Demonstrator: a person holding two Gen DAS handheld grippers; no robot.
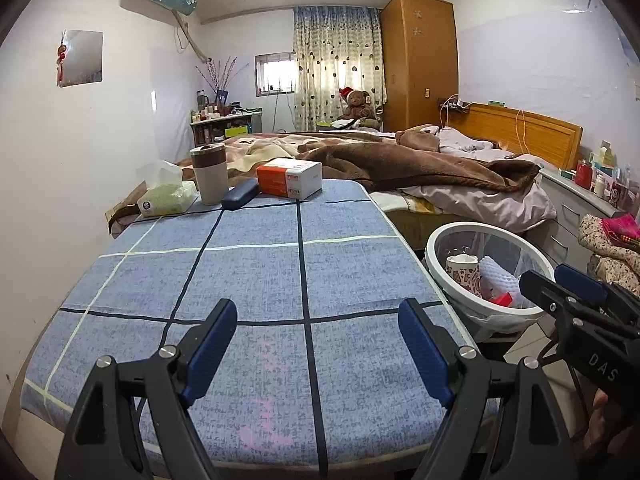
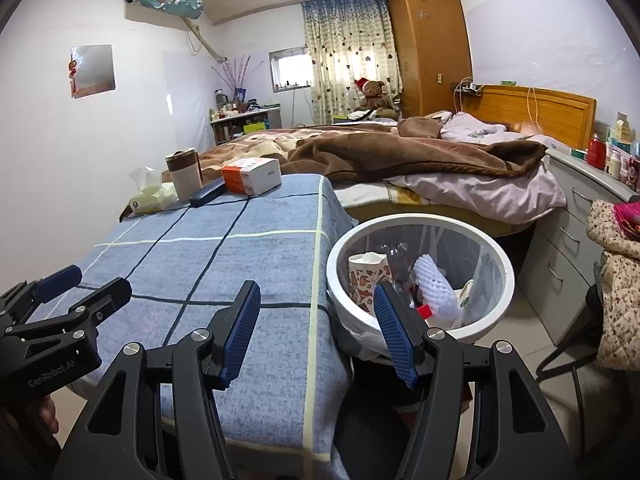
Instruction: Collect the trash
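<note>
Here, both tongs, left (image 1: 318,322) and right (image 2: 316,304), hang released and empty over the counter (image 1: 248,272). One bin (image 2: 420,280), right of both, holds one cup (image 2: 366,276), one foam net (image 2: 434,280). Far ahead: four items.

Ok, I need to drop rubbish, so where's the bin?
The bin stands on the floor just right of the blue-covered table, in front of the bed, ahead of the right gripper.
</note>
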